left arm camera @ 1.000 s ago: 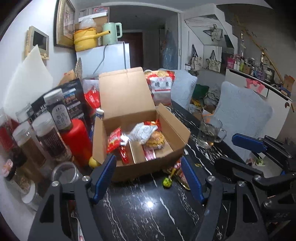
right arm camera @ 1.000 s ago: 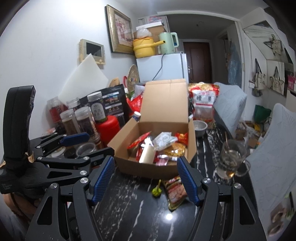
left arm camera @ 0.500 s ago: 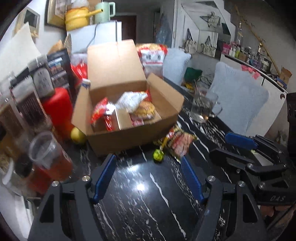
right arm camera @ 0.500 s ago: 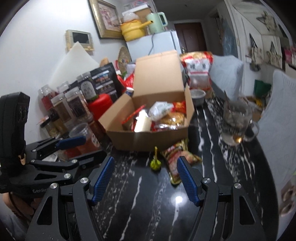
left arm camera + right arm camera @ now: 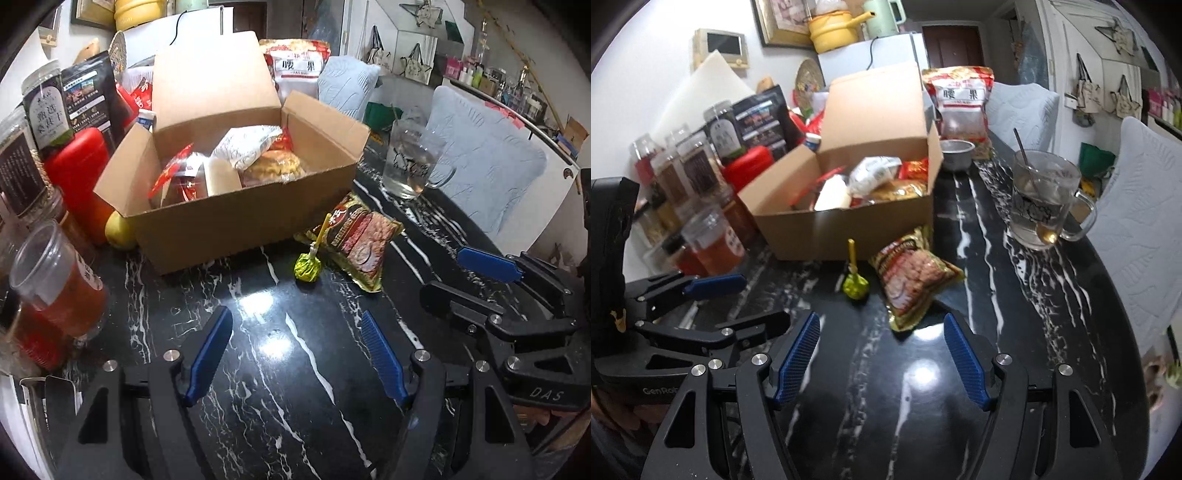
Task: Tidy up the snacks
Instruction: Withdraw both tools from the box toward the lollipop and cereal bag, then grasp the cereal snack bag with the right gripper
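Note:
An open cardboard box [image 5: 236, 225] [image 5: 849, 229] holding several snack packs stands on the black marble table [image 5: 280, 369]. In front of it lie a green-wrapped lollipop [image 5: 307, 266] [image 5: 855, 284] and a red and gold snack packet [image 5: 358, 242] [image 5: 912, 277]. My left gripper [image 5: 295, 332] hangs open above the bare table, short of the lollipop, nothing between its fingers. My right gripper [image 5: 881, 334] is open too, just short of the packet's near end. Each gripper also shows at the side of the other's view.
Jars and a cup of red drink [image 5: 59, 284] crowd the left. A red canister [image 5: 79, 173] stands beside the box. A glass mug with a spoon [image 5: 1041, 199] is at the right, a metal bowl [image 5: 956, 153] and a big snack bag [image 5: 964, 107] behind. Cushioned chairs [image 5: 487, 162] border the table.
Both grippers have come down toward the table and tilted further downward, so the box, lollipop and packet look nearer and larger. Jaw openings are unchanged.

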Demonstrator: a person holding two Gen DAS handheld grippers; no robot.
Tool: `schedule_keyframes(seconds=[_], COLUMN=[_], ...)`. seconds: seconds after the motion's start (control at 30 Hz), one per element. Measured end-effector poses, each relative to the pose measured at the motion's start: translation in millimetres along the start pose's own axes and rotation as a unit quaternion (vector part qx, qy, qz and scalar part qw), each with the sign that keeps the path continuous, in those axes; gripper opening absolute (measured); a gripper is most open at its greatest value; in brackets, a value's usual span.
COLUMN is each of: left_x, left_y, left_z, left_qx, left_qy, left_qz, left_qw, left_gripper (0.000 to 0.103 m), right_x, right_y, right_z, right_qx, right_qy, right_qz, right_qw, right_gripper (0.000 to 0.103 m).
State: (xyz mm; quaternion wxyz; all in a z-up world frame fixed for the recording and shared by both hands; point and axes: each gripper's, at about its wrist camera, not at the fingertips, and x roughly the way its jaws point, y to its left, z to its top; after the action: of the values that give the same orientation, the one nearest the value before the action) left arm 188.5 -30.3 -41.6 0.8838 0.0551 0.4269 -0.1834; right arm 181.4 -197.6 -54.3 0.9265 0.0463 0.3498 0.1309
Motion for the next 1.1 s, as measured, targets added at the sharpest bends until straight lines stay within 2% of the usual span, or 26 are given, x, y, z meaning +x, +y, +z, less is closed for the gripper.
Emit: schedule_keyframes(seconds=[0.4,0.47,0.7,0.83,1.0,1.07,1.1], left_x=[50,55,69,74,76,76,76], left_y=[8,9,20,24,30,30,29], left_z=[12,15,25,27,27,27,26], left_qx=[-0.007,-0.008,-0.022,-0.023,-0.031,-0.030,-0.029], left_qy=[0.030,0.030,0.040,0.044,0.048,0.048,0.047], left_qz=[0.020,0.025,0.030,0.041,0.038,0.037,0.035], left_qw=[0.9993,0.9992,0.9985,0.9979,0.9976,0.9977,0.9979], left_gripper=[0.072,0.072,0.072,0.072,0.072,0.072,0.072], right_x=[48,55,80,98,109,112,112], right_y=[-22,-24,-28,-29,-30,-32,-32], right_z=[16,22,40,46,46,45,45], right_qx=[-0.025,-0.036,-0.067,-0.083,-0.081,-0.076,-0.074], right_qy=[0.033,0.036,0.050,0.073,0.085,0.091,0.091], right_qz=[-0.027,-0.031,-0.007,0.012,0.030,0.033,0.030], right_qw=[0.999,0.998,0.996,0.994,0.993,0.992,0.993], right_gripper=[0.071,0.076,0.081,0.081,0.081,0.080,0.075])
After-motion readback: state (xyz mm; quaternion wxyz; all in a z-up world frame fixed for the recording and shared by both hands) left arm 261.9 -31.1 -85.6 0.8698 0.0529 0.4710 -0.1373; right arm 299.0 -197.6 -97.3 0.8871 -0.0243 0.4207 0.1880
